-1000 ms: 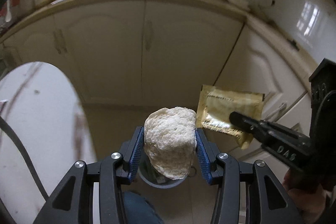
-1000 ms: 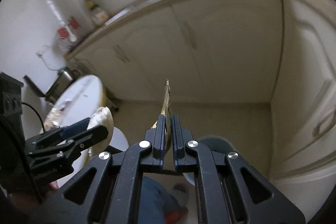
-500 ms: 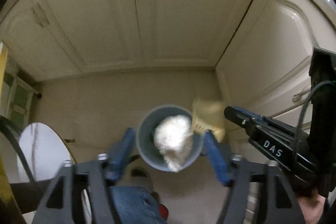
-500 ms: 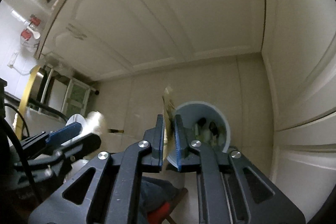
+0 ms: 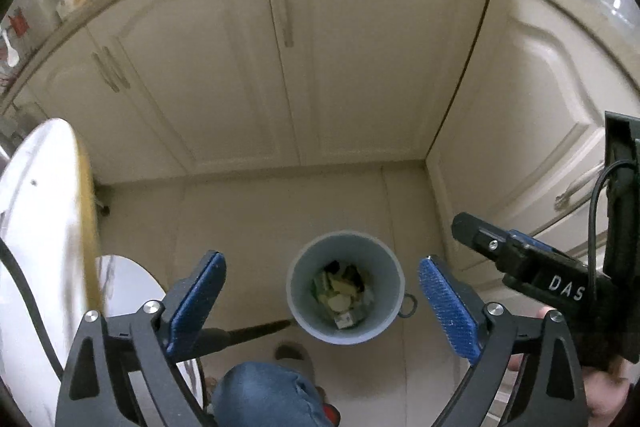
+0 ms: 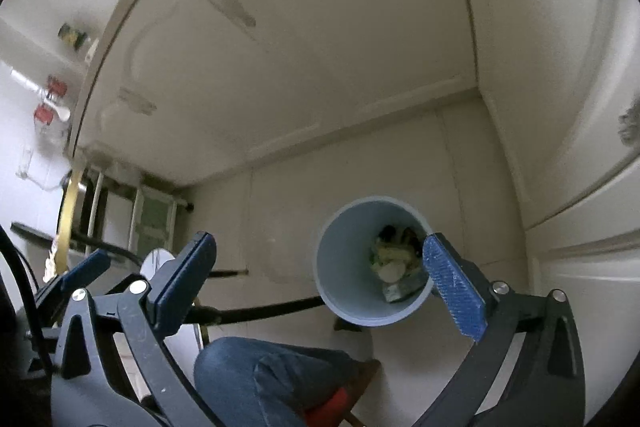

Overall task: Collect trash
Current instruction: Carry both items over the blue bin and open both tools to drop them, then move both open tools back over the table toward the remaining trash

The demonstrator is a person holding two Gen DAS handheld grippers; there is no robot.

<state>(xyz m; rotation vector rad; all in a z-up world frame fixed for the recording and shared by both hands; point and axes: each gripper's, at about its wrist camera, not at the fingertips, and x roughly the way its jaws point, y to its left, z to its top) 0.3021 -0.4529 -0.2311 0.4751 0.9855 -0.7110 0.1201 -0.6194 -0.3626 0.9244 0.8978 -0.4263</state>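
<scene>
Left wrist view: the left gripper (image 5: 320,301) hangs spread wide and empty, the grey bin (image 5: 346,287) low centre between its pads, trash (image 5: 340,293) heaped inside. The right gripper (image 5: 516,253) pokes in at right.

Right wrist view: the right gripper (image 6: 320,287) gapes wide, empty, bin (image 6: 374,263) lower right. I'd say lift both clear, straight up, without clipping the rim.

Both grippers now spread, trash (image 5: 340,291) in bin (image 5: 304,259).
</scene>
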